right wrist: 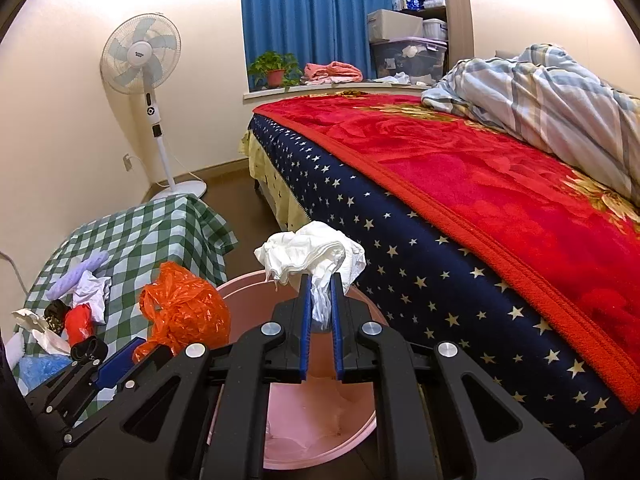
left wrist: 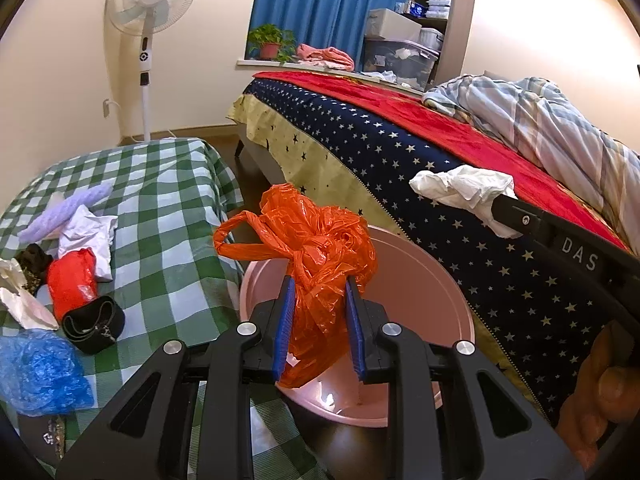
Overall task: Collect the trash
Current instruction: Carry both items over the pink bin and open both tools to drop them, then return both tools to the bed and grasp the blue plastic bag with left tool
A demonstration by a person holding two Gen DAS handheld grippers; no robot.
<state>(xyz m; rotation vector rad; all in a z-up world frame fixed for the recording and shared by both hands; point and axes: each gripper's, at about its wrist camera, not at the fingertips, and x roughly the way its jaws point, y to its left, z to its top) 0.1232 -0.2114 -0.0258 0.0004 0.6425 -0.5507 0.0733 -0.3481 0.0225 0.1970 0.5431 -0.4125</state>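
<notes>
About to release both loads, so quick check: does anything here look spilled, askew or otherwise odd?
Nothing spilled. The left gripper holds the orange plastic bag and the right gripper the white crumpled paper, both over the upright pink bin. More litter still sits on the checked cloth.

We are seeing both views under bright, warm indoor light, giving the cream walls [left wrist: 60,92] a yellowish cast. The fisheye lenses are bending straight lines strongly and leaving dark corners. A small glare is glinting inside the round pink plastic basin [left wrist: 332,394]. Focus is staying sharp, without motion blur.
</notes>
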